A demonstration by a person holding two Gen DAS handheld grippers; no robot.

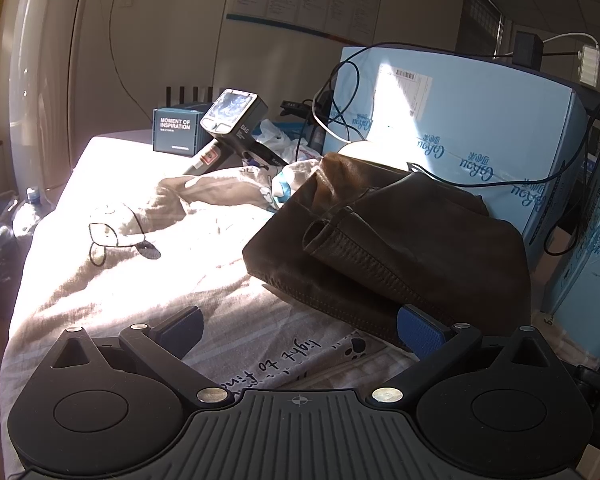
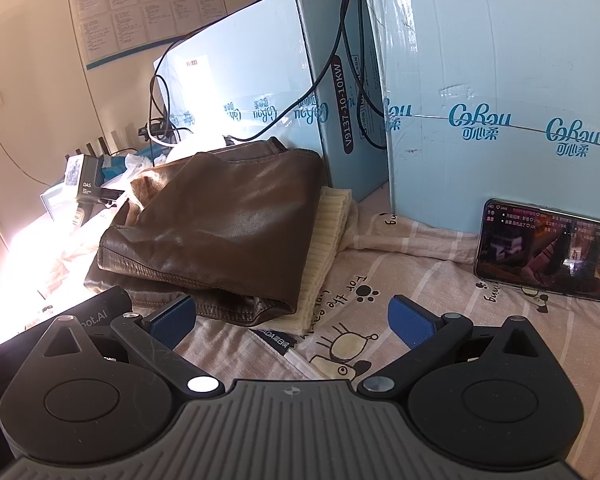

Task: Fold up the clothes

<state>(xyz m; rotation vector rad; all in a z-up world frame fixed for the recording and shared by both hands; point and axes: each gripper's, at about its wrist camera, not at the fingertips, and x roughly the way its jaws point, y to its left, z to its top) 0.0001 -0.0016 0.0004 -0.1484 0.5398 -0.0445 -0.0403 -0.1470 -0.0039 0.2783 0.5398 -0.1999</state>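
A folded brown leather jacket lies on the pink patterned bedsheet. Under it, a folded cream knitted garment shows along its right side. My left gripper is open just in front of the jacket's near edge, with nothing between its blue pads. My right gripper is open too, low over the sheet, its left pad close to the jacket's front corner. A crumpled beige cloth with a cartoon print lies in the sunlight left of the jacket.
Large light-blue cardboard boxes stand right behind the clothes, with black cables draped over them. A phone with a lit screen leans on the right box. A handheld device and a dark box sit at the back.
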